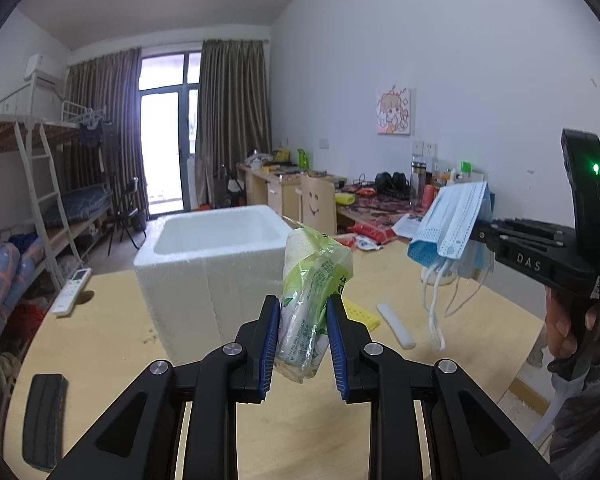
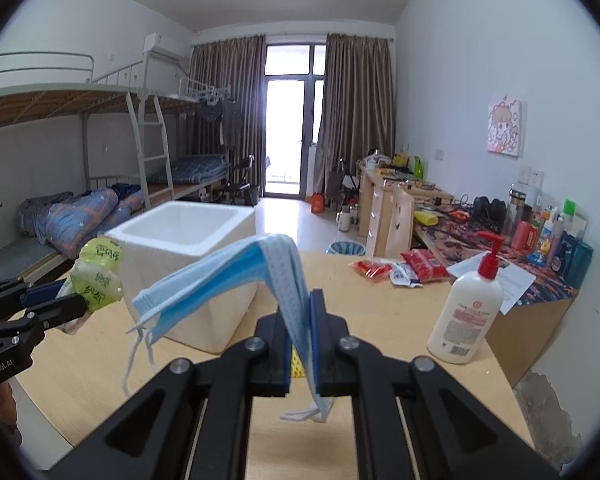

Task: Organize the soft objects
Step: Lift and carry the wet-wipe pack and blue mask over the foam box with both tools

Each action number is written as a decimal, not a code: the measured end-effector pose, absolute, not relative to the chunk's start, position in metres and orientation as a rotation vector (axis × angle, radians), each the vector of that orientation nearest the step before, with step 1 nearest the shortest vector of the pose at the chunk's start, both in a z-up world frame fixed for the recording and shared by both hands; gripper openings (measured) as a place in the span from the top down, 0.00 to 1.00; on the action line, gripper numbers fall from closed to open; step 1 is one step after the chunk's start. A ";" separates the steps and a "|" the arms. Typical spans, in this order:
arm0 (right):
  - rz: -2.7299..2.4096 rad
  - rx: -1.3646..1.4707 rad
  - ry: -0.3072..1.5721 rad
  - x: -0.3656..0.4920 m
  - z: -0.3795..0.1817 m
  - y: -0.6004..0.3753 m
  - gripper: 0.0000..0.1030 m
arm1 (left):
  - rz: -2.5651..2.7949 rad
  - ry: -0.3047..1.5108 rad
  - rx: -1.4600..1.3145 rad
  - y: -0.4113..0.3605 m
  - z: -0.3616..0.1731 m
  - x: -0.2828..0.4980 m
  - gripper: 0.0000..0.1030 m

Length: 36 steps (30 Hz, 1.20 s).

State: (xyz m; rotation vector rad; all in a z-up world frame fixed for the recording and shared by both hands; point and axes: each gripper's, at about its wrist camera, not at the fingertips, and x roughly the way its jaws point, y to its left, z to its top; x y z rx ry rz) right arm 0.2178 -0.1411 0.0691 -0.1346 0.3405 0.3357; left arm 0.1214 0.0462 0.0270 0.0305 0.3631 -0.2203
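My left gripper (image 1: 303, 316) is shut on a green and white tissue pack (image 1: 314, 280) and holds it upright above the wooden table, just in front of the white foam box (image 1: 216, 256). My right gripper (image 2: 300, 332) is shut on a bunch of blue face masks (image 2: 236, 280) that droop to the left, straps hanging. In the left wrist view the masks (image 1: 452, 224) hang at the right, clear of the box. In the right wrist view the tissue pack (image 2: 98, 272) is at the left beside the box (image 2: 184, 264).
On the table (image 1: 100, 340) lie a black eraser-like block (image 1: 44, 420), a remote (image 1: 71, 292), a yellow pad (image 1: 360, 314), a white bar (image 1: 396, 326), a lotion pump bottle (image 2: 466, 312) and red snack packets (image 2: 420, 266). A cluttered desk stands along the right wall.
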 end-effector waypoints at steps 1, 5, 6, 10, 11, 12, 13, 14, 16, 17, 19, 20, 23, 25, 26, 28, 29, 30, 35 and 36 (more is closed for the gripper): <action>0.336 -0.133 0.337 0.216 0.069 -0.142 0.90 | -0.219 0.357 0.029 0.047 0.029 0.120 0.75; 0.343 -0.134 0.334 0.214 0.068 -0.140 0.90 | -0.211 0.341 0.030 0.050 0.033 0.116 0.75; 0.349 -0.134 0.332 0.213 0.068 -0.139 0.90 | -0.204 0.339 0.027 0.051 0.034 0.116 0.75; 0.373 -0.131 0.322 0.212 0.070 -0.132 0.90 | -0.120 0.316 0.028 0.060 0.035 0.110 0.75; 0.383 -0.129 0.320 0.212 0.071 -0.130 0.90 | -0.092 0.306 0.025 0.062 0.037 0.107 0.75; 0.394 -0.125 0.317 0.213 0.071 -0.127 0.90 | -0.065 0.296 0.020 0.065 0.037 0.104 0.75; 0.409 -0.119 0.315 0.214 0.072 -0.123 0.90 | -0.039 0.286 0.015 0.068 0.037 0.102 0.75; 0.421 -0.116 0.315 0.215 0.072 -0.121 0.90 | -0.006 0.276 0.009 0.072 0.038 0.099 0.75; 0.449 -0.101 0.314 0.216 0.073 -0.113 0.90 | 0.044 0.261 -0.001 0.077 0.040 0.094 0.75; 0.470 -0.097 0.313 0.217 0.072 -0.108 0.90 | 0.068 0.254 -0.007 0.080 0.041 0.092 0.75; 0.499 -0.087 0.312 0.217 0.070 -0.100 0.90 | 0.093 0.250 -0.003 0.083 0.042 0.089 0.75; 0.515 -0.088 0.311 0.217 0.070 -0.096 0.90 | 0.105 0.247 0.000 0.084 0.043 0.086 0.75; 0.552 -0.099 0.307 0.216 0.069 -0.086 0.90 | 0.124 0.235 -0.008 0.089 0.045 0.082 0.75; 0.564 -0.107 0.304 0.216 0.068 -0.082 0.90 | 0.136 0.233 -0.014 0.091 0.046 0.081 0.75; 0.570 -0.110 0.302 0.216 0.069 -0.081 0.90 | 0.142 0.232 -0.014 0.092 0.047 0.081 0.75; 0.578 -0.113 0.298 0.216 0.069 -0.079 0.90 | 0.147 0.236 -0.013 0.093 0.047 0.082 0.75; 0.581 -0.115 0.300 0.217 0.069 -0.078 0.90 | 0.144 0.239 -0.017 0.093 0.048 0.083 0.75; 0.582 -0.117 0.300 0.217 0.069 -0.077 0.90 | 0.142 0.242 -0.021 0.091 0.048 0.085 0.75; 0.581 -0.125 0.296 0.219 0.072 -0.075 0.90 | 0.143 0.235 -0.024 0.092 0.048 0.087 0.75; 0.580 -0.125 0.292 0.219 0.073 -0.074 0.90 | 0.140 0.238 -0.023 0.091 0.048 0.089 0.75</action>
